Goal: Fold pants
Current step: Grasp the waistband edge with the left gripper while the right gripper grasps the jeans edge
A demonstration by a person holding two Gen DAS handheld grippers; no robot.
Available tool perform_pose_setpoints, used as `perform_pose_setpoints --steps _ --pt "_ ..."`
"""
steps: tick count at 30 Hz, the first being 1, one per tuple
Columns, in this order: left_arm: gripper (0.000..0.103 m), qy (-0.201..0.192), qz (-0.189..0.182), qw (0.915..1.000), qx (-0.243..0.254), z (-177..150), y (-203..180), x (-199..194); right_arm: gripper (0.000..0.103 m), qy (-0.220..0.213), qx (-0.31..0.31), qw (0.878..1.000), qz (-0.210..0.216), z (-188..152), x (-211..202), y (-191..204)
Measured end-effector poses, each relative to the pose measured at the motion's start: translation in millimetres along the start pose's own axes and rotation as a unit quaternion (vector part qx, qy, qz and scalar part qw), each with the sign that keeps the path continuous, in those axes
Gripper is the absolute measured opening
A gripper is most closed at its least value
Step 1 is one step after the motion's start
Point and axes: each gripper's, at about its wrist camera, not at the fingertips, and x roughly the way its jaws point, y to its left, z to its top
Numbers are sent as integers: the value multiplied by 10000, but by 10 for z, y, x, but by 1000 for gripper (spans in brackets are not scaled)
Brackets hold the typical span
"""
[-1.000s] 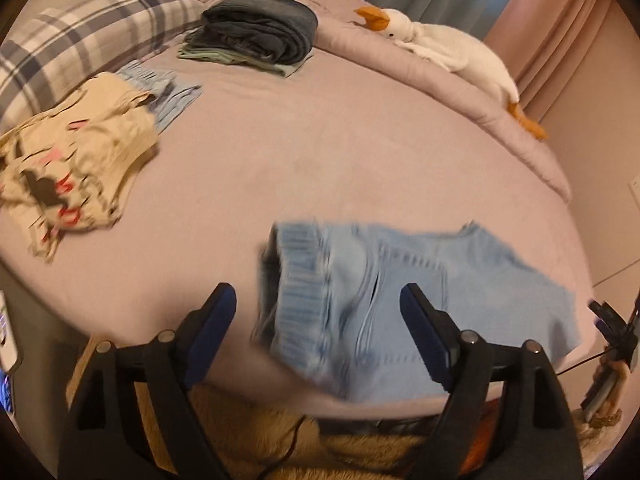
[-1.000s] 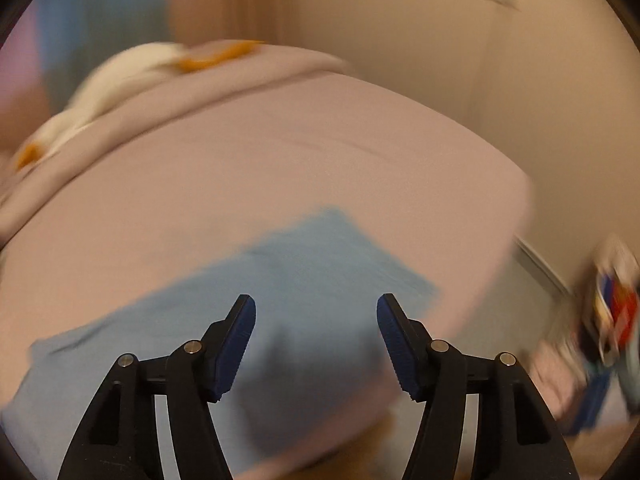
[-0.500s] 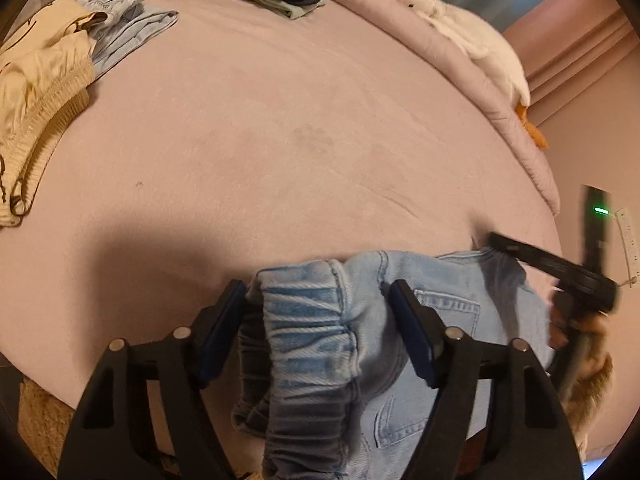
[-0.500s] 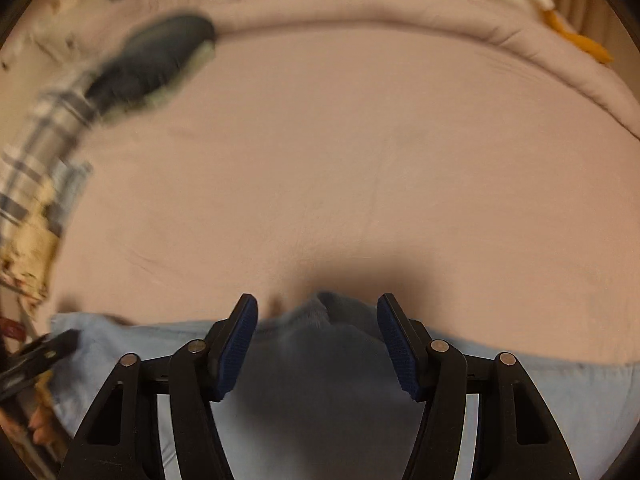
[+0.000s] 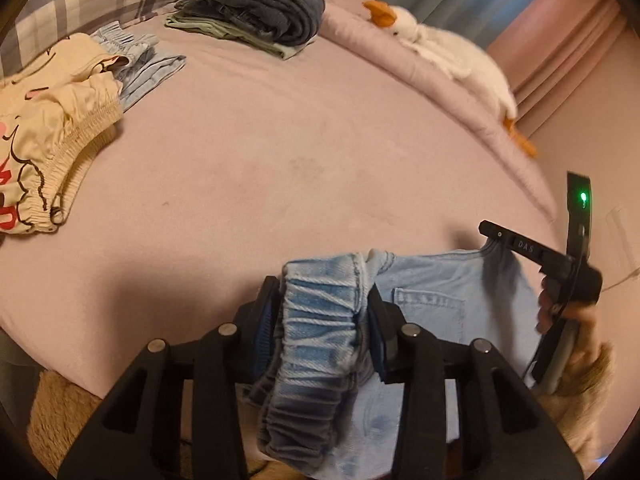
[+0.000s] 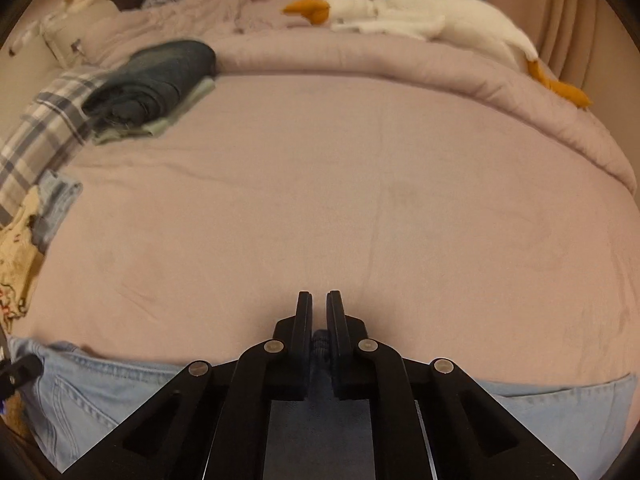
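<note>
My left gripper (image 5: 324, 320) is nearest me, its jaws narrowed onto the bunched elastic waistband of the pants (image 5: 436, 312), pale blue denim. The waistband fills the gap between the pads. My right gripper (image 6: 319, 332) has its jaws almost together, pinching a small ridge of denim at the pants' far edge.

The pants lie at the near edge of the bed (image 5: 280, 152), partly hanging over it, back pocket facing up. I judge this to be the start of the fold: both grips taken, cloth not yet lifted or doubled over. Next I would need to raise both grips together and carry the cloth further onto the bed, keeping it taut so it lands flat.

Beyond is open pink bedding. At the left edge sit cream shorts (image 5: 52, 140). At the far left corner is a stack of dark folded clothes (image 5: 260, 4). Along the far edge lies a white goose toy (image 6: 420, 20).
</note>
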Motion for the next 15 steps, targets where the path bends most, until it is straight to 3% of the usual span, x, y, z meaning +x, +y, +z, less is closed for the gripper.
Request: perform_pose_setpoints --steps 3,5,8,15 --pt "43 10 161 9997 184 -50 0 44 7 502 35 9987 -51 -111 441 -21" --pt "43 29 121 9998 151 -41 62 40 6 282 -49 9995 -116 -161 431 14" --pt "43 64 41 10000 26 -31 112 40 6 327 -39 9993 -176 -133 433 47" --pt "42 -30 269 9996 39 -111 121 -42 5 312 144 9994 34 -86 412 -87"
